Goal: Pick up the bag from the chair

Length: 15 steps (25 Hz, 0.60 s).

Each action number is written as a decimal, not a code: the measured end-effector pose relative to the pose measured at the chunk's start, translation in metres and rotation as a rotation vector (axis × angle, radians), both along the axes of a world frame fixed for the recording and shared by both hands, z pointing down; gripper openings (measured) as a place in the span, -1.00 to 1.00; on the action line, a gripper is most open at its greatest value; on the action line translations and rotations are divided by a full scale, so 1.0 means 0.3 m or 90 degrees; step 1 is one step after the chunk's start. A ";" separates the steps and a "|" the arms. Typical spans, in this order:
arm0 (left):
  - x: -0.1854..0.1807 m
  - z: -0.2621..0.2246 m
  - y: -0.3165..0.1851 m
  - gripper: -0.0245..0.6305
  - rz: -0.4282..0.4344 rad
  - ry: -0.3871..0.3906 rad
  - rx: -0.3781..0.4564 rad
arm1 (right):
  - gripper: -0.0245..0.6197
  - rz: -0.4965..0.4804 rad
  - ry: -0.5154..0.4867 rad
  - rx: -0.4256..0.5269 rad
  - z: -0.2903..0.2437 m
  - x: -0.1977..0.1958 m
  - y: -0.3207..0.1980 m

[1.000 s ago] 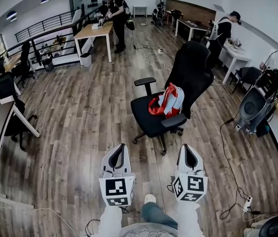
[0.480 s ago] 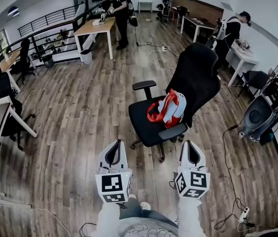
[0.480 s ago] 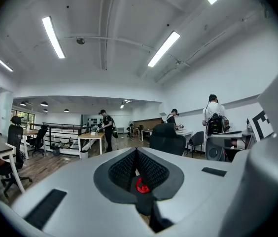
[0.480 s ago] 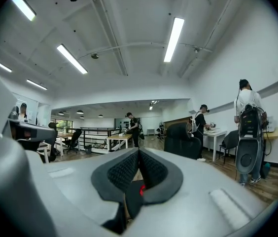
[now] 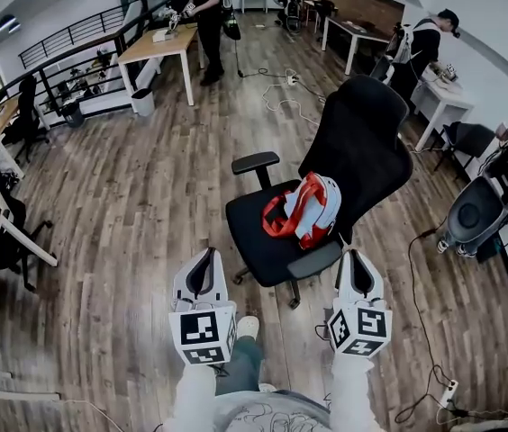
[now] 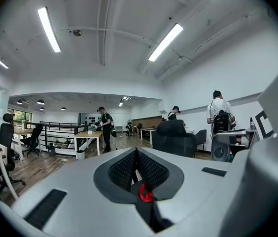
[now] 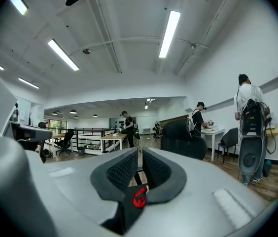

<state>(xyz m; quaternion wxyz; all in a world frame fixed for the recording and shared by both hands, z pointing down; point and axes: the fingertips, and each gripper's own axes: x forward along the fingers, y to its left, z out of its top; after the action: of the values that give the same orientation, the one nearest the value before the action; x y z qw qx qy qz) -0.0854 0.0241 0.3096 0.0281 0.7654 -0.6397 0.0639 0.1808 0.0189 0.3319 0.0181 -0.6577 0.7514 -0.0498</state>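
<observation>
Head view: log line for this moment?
phase: pre-grasp | bag on chair seat, untouched | left gripper shut, empty | right gripper jaws slightly apart, empty

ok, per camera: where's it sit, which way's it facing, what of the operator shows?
Head view: on the person's head, facing forward and steeply down at the chair holding the bag; shows left hand-held gripper, right hand-held gripper, sleeves, a shoe.
Left gripper view: on the left hand-held gripper, facing roughly level across the office; jaws together, empty.
Right gripper view: on the right hand-held gripper, same heading; jaws slightly apart, empty.
Shared: all three show the chair.
</observation>
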 end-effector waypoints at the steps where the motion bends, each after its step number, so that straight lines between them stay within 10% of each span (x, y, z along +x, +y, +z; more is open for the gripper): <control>1: -0.001 0.000 -0.056 -0.91 0.005 0.000 0.002 | -0.85 0.001 0.001 0.002 0.001 -0.005 -0.049; 15: -0.006 0.033 -0.740 -0.91 0.092 -0.007 -0.021 | -0.59 0.047 -0.014 -0.034 0.064 -0.063 -0.652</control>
<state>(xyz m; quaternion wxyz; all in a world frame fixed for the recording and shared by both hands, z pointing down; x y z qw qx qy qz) -0.0871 -0.1978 0.3193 0.0322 0.8088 -0.5817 0.0803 0.1620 -0.1768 0.3511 0.0108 -0.6845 0.7249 -0.0761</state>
